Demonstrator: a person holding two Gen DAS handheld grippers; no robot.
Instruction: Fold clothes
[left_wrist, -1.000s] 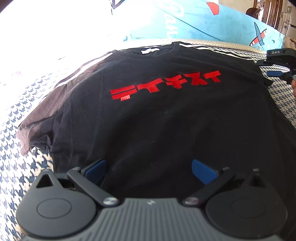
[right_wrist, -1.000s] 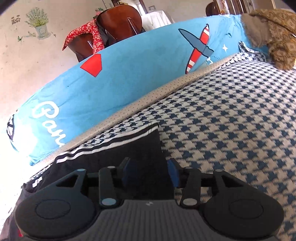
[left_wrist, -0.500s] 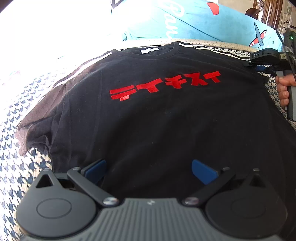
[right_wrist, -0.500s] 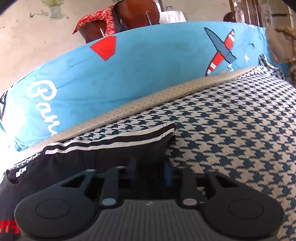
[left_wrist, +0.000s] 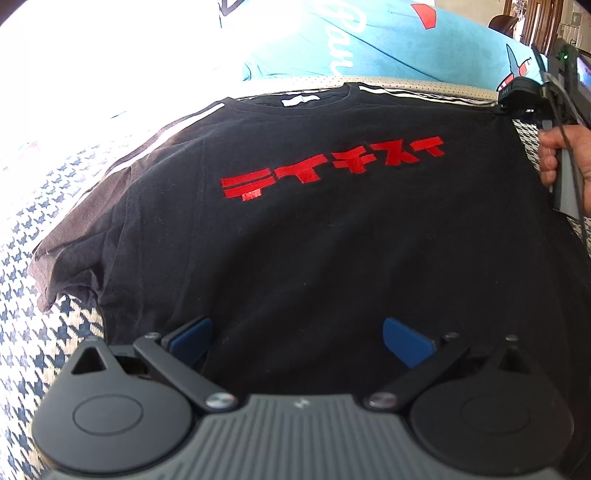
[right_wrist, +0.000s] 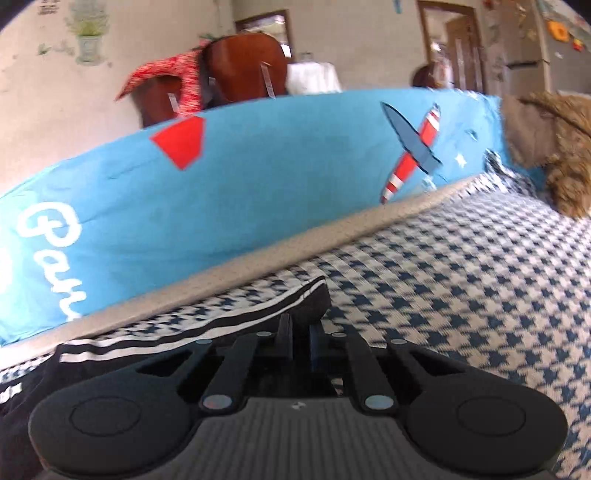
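Observation:
A black T-shirt (left_wrist: 295, 240) with red lettering and white shoulder stripes lies flat, front up, on a houndstooth cover. My left gripper (left_wrist: 297, 338) is open over the shirt's lower hem, its blue pads wide apart and nothing between them. In the left wrist view the right gripper (left_wrist: 517, 99) sits at the shirt's far right sleeve, held by a hand (left_wrist: 565, 155). In the right wrist view my right gripper (right_wrist: 299, 332) is shut on the striped sleeve (right_wrist: 258, 314), which is pinched between the narrow fingers.
A long blue cushion (right_wrist: 258, 192) with a plane print runs along the far edge of the bed. The houndstooth cover (right_wrist: 461, 295) stretches to the right, with a brown fuzzy item (right_wrist: 554, 155) at its far right. A wooden chair (right_wrist: 236, 74) stands beyond.
My right gripper has closed from open onto the shirt's striped sleeve and tilted upward. The left gripper has stayed open over the hem.

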